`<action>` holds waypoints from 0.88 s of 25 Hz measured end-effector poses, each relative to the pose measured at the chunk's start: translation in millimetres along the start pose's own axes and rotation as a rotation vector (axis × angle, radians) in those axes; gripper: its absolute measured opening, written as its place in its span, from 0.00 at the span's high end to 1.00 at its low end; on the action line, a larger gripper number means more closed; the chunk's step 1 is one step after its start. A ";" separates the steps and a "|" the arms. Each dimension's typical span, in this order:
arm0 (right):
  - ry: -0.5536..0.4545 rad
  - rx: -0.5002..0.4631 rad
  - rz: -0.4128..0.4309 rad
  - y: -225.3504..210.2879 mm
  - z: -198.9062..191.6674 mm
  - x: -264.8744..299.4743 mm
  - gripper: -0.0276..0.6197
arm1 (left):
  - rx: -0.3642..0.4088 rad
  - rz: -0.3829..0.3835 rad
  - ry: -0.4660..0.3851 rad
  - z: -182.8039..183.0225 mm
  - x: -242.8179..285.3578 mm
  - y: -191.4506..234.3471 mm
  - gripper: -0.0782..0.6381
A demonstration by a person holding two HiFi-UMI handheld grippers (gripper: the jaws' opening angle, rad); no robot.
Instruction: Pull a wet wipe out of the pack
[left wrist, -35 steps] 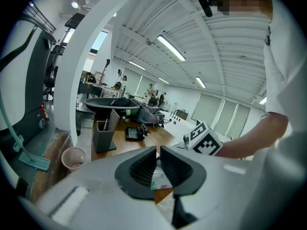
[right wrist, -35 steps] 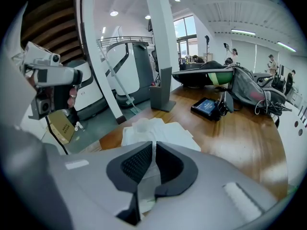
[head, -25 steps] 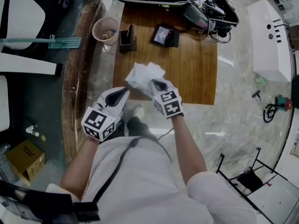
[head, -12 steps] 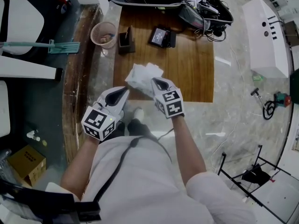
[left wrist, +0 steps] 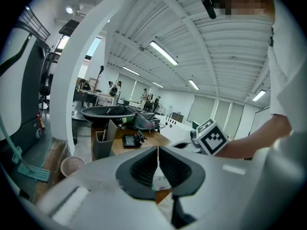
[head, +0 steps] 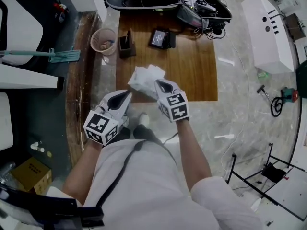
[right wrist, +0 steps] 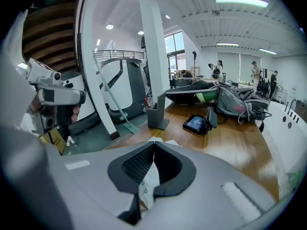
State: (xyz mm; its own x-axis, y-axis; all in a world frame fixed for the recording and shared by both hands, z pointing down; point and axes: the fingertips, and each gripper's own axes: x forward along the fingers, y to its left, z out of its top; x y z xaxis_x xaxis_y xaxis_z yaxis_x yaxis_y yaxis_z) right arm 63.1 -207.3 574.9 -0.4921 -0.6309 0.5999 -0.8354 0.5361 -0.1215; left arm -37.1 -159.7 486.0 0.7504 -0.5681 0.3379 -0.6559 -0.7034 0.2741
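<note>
White, limp, probably slippery wipe pack (head: 144, 75), pinched at its edges by closed fingers of left gripper (head: 127, 94) and right gripper (head: 160, 85)

There are two grippers, the left gripper (head: 128, 93) and the right gripper (head: 158, 83). One wipe pack (head: 144, 76) lies on one wooden worktop (head: 192, 68), along with one grey pen holder (head: 126, 44), one small screen (head: 160, 38) and one black case (head: 139, 4). On the floor are one pink bin (head: 104, 41), one teal broom (head: 64, 55) and one cardboard box (head: 32, 173).
</note>
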 end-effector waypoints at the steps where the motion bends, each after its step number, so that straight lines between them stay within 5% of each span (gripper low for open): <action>1: -0.008 0.001 -0.005 0.3 0.8 -1.7 0.94 | 0.004 -0.004 -0.001 1.2 -0.7 -0.8 0.87; 22: -0.121 0.020 -0.083 14.5 27.0 -42.6 0.94 | 0.056 -0.083 -0.021 15.6 -9.2 -17.4 0.87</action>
State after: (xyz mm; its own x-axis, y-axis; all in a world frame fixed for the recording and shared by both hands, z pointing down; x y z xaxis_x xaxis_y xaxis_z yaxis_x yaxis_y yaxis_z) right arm 65.3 -187.8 526.2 -0.4458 -0.7363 0.5090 -0.8786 0.4688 -0.0913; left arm -31.3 -148.9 464.2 0.8041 -0.5150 0.2971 -0.5860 -0.7710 0.2494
